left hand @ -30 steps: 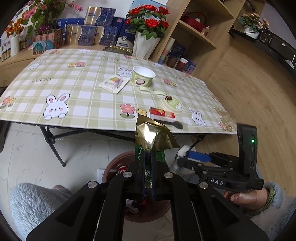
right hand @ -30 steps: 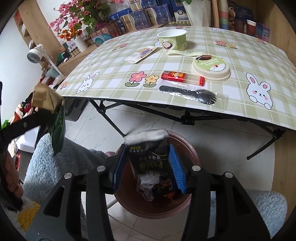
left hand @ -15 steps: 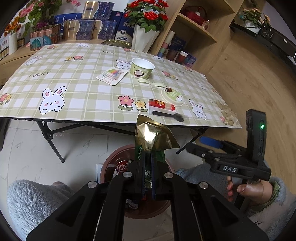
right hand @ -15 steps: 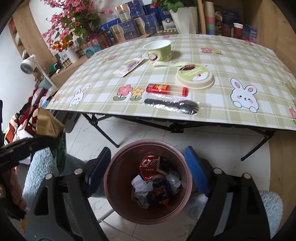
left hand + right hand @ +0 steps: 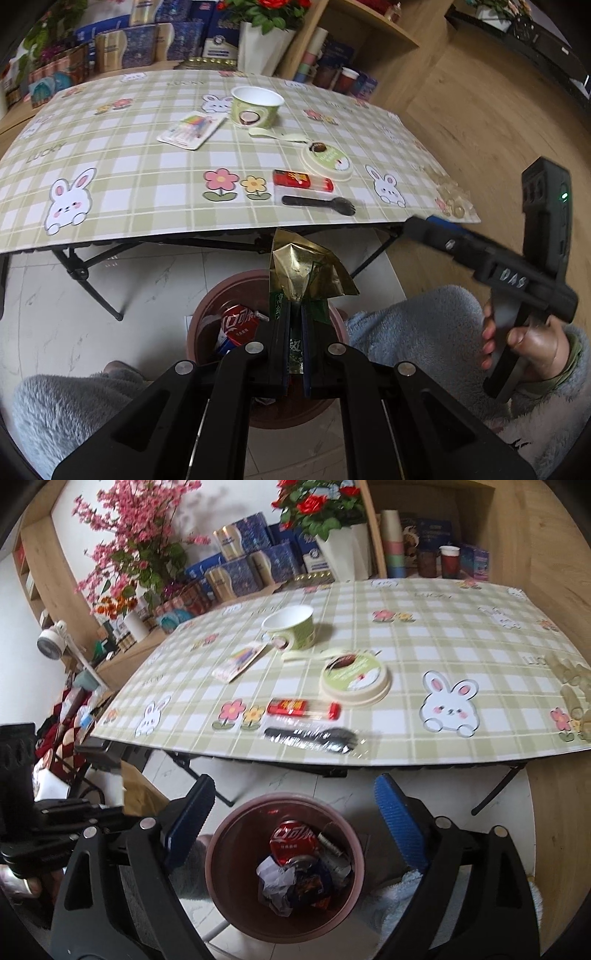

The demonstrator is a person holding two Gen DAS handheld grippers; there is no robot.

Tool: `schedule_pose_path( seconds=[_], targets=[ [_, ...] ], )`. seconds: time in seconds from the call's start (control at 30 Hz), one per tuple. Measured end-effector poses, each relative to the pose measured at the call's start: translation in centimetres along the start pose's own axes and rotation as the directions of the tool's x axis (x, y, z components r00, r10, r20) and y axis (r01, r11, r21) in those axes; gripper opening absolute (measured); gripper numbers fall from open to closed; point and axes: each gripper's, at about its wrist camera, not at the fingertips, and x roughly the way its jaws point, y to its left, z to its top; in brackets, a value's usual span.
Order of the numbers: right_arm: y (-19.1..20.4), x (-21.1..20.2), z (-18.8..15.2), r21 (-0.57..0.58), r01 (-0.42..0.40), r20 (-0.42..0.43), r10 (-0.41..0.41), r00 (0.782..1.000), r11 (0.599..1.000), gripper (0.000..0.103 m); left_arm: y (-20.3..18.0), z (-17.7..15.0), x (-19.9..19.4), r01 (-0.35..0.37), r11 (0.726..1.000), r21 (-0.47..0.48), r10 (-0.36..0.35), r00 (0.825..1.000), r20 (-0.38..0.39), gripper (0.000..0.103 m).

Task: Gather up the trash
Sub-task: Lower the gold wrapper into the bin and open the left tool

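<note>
My left gripper [image 5: 293, 325] is shut on a gold and green snack wrapper [image 5: 306, 273] and holds it above the brown trash bin [image 5: 207, 314]. My right gripper [image 5: 291, 816] is open and empty, above the same bin [image 5: 221, 878], which holds a red can [image 5: 293, 836] and crumpled wrappers. On the checked table [image 5: 129, 173] lie a green paper cup [image 5: 256, 107], a round lid [image 5: 327, 160], a red packet [image 5: 303, 180], a black wrapped spork [image 5: 317, 204] and a colourful card [image 5: 192, 127].
The folding table's legs [image 5: 77, 273] stand just behind the bin. Flower vases and boxes [image 5: 255, 565] line the back of the table. A wooden shelf [image 5: 354, 44] is at the back right. My grey-sleeved knees flank the bin.
My right gripper has opened and dropped its dark wrapper into the bin, then lifted and tilted toward the table. My left gripper still holds the gold wrapper over the bin.
</note>
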Motion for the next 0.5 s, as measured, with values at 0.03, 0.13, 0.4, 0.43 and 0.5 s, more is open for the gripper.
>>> schedule_pose_path(
  seconds=[0.03,0.13,0.4,0.43,0.5],
  targets=[
    [-0.3,-0.3,0.2,0.006,0.002,0.01,-0.002,1.0,1.0,0.087,-0.2,0.2,0.3,0.001,1.0,0.009,-0.001,1.0,-0.008,0.006],
    [-1.0,-1.0,0.7,0.019,0.011,0.027,-0.012,1.0,1.0,0.087,-0.8,0.6,1.1,0.015,1.0,0.026,-0.014,1.0,-0.028,0.006],
    [-1.9,-1.9,1.0,0.031,0.048,0.046,-0.049,0.998,0.998,0.091,-2.3,1.5,0.7,0.045,0.998,0.046,-0.046,0.998,0.032,0.062],
    [-2.0,-1.8,0.9,0.031,0.051,0.044,-0.053,0.998,0.998,0.091,-2.1,1.6,0.5,0.039,0.998,0.043,-0.041,0.998,0.043,0.063],
    [-1.9,-1.6,0.7,0.025,0.052,0.036,-0.053,0.998,0.998,0.091,-1.6,1.6,-0.2,0.002,1.0,0.026,-0.004,0.997,0.076,0.068]
  ],
)
